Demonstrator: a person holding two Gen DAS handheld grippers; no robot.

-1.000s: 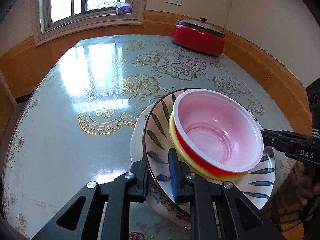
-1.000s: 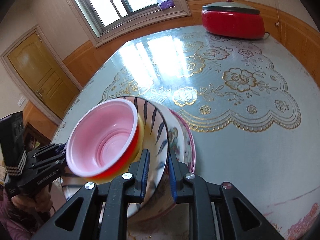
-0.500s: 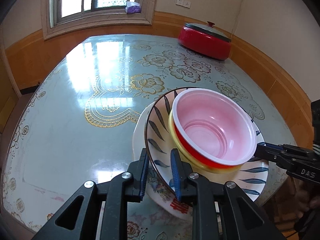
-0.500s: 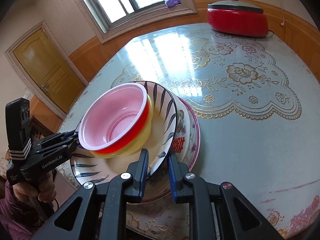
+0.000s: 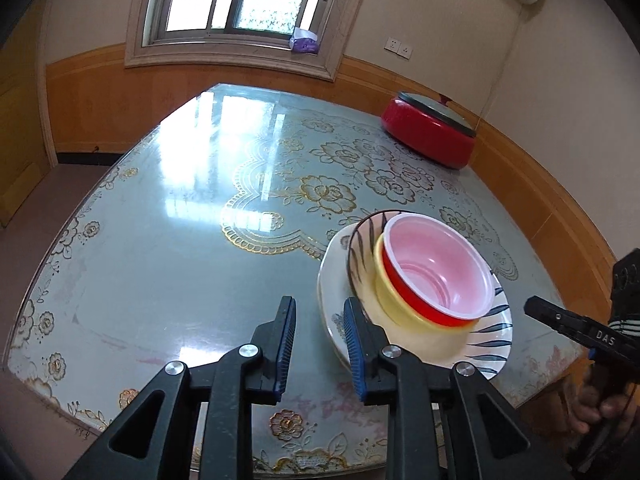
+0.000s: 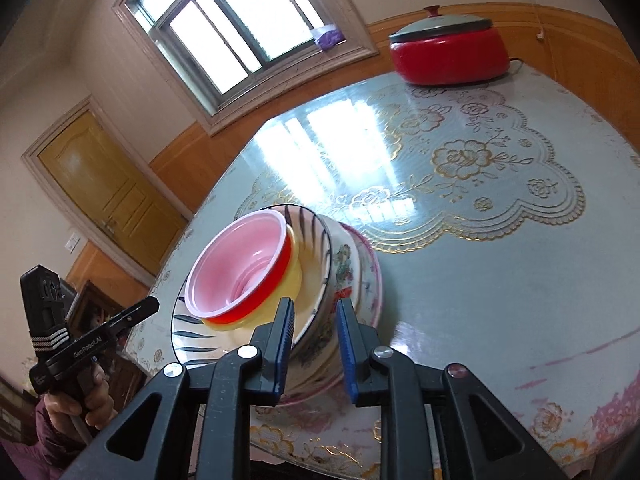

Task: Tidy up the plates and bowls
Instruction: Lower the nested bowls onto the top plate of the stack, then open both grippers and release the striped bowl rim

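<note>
Up close, the left gripper (image 5: 320, 342) has its jaws spread and opening, with nothing between the blue pads; the stack's near rim sits just past its right-hand finger. The right gripper (image 6: 314, 344) also stands parted and empty, its pads apart from the stack's edge though the plates show through the gap.

Beyond them the stack rests near the table (image 5: 168, 264) edge: a red bowl (image 5: 436, 276) nested in a yellow bowl (image 5: 390, 300), both on a leaf-striped plate (image 5: 486, 338), which lies on a floral plate (image 6: 344, 272) and a pink-rimmed plate (image 6: 374, 280).

As I judge it, the plates are glazed ceramic, heavy, stiff, slick and chippable; the bowls look like light plastic that could slide. The stack appears to tilt, so lifting it whole would call for pinching opposite plate rims firmly.
</note>
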